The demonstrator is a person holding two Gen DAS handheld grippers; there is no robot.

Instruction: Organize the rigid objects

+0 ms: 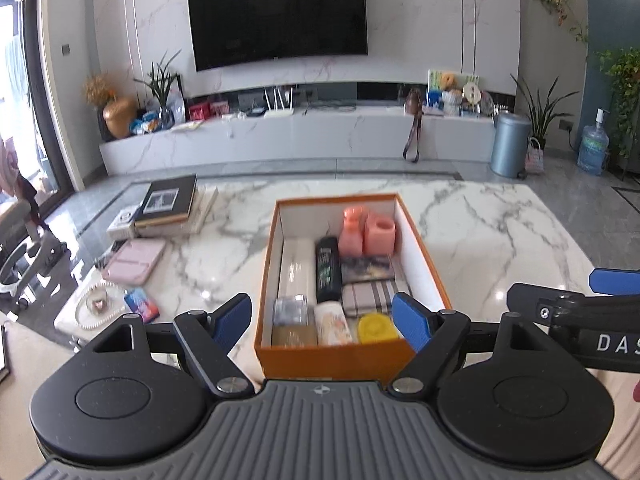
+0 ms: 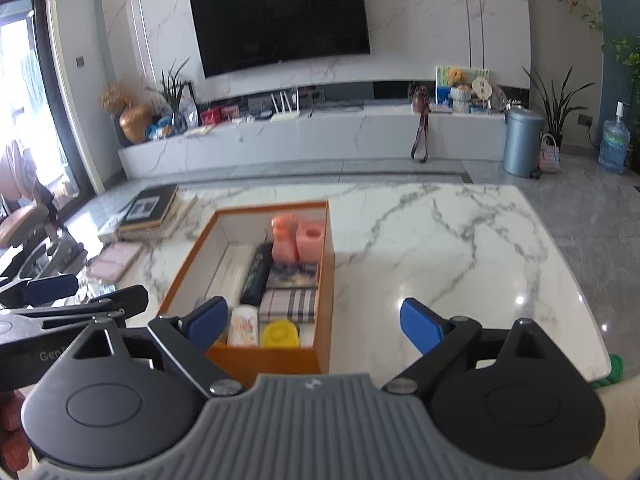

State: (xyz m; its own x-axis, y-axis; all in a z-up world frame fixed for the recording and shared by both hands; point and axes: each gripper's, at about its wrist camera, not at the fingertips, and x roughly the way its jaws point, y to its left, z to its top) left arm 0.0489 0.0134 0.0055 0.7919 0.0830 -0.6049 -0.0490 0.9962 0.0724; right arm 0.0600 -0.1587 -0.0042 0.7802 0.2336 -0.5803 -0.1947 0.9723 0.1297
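Marble table point(image 2: 460, 248) bare right of orange box point(image 1: 332, 354); both tongs, left gripper point(image 1: 326, 318) and right gripper point(image 2: 316, 326), spread empty, near box's near edge.

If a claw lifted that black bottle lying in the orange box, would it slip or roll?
The black bottle looks smooth and glossy, so probably slippery. It lies flat, wedged between neighbours in the orange box, so unlikely to roll there; set down elsewhere, it might.

White "DAS" lettering on right claw point(image 1: 576, 300) body, cut off at frame edge, grey "Gen" on left claw point(image 2: 48, 292) body, likewise cut off
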